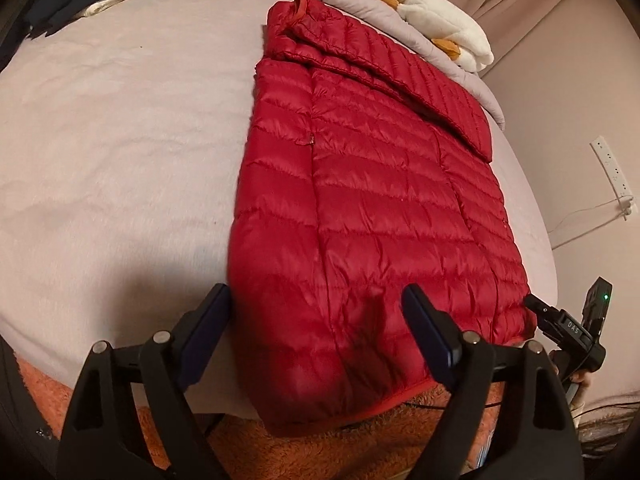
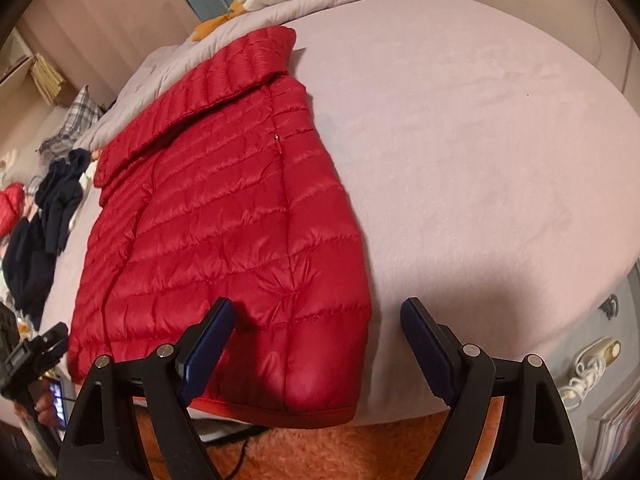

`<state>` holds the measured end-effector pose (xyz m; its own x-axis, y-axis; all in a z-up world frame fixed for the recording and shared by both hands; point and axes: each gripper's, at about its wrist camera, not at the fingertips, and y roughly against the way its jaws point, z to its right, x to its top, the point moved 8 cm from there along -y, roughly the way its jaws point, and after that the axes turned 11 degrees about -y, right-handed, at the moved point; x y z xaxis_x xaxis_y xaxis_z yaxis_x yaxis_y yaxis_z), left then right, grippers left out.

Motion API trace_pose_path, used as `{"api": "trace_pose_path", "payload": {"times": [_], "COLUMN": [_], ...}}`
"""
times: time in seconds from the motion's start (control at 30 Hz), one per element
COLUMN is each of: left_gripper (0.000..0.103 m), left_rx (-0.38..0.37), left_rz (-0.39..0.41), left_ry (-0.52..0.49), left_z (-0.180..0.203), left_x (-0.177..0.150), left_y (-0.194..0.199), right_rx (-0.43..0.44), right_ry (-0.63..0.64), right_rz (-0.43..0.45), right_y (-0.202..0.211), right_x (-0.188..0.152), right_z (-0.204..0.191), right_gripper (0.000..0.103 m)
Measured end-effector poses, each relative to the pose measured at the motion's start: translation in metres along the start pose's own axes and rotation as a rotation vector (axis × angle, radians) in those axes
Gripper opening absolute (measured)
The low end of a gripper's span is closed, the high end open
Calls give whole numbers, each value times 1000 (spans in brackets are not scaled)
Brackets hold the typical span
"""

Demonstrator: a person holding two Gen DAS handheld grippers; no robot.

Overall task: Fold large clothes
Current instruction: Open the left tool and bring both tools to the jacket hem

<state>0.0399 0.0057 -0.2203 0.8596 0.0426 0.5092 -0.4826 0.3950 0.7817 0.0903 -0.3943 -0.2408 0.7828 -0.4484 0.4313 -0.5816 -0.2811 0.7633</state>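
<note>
A red quilted down jacket [image 1: 380, 208] lies flat on the bed, its sides folded in and a sleeve laid across the top; its hem hangs over the near edge. It also shows in the right wrist view [image 2: 224, 232]. My left gripper [image 1: 316, 312] is open and empty, its fingers astride the jacket's near left corner at the hem. My right gripper [image 2: 316, 324] is open and empty over the hem's other corner. The right gripper also shows at the lower right of the left wrist view [image 1: 536, 304], and the left gripper at the lower left of the right wrist view [image 2: 56, 336].
The bed has a pale lilac sheet [image 1: 120, 140] and a rolled duvet [image 1: 352, 4] at its head with a white and orange plush toy [image 1: 444, 20]. Dark clothes [image 2: 48, 204] lie at one side. An orange shaggy rug [image 2: 320, 452] lies below the bed's edge. A power strip [image 1: 612, 176] hangs on the wall.
</note>
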Motion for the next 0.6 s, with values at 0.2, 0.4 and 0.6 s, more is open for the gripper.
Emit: {"api": "trace_pose_path", "payload": {"times": [0.2, 0.4, 0.6], "left_gripper": [82, 78, 77], "left_rx": [-51, -85, -88], "left_rz": [-7, -2, -4], "left_ry": [47, 85, 69], "left_z": [-3, -5, -3], "left_x": [-9, -11, -11], "left_y": [-1, -4, -9], "right_rx": [20, 22, 41], "right_ry": [25, 52, 31], "right_rz": [-21, -30, -35], "right_y": [-1, -6, -10], "right_x": [-6, -11, -8], "right_z": [-6, -11, -12], "right_gripper": [85, 84, 77]}}
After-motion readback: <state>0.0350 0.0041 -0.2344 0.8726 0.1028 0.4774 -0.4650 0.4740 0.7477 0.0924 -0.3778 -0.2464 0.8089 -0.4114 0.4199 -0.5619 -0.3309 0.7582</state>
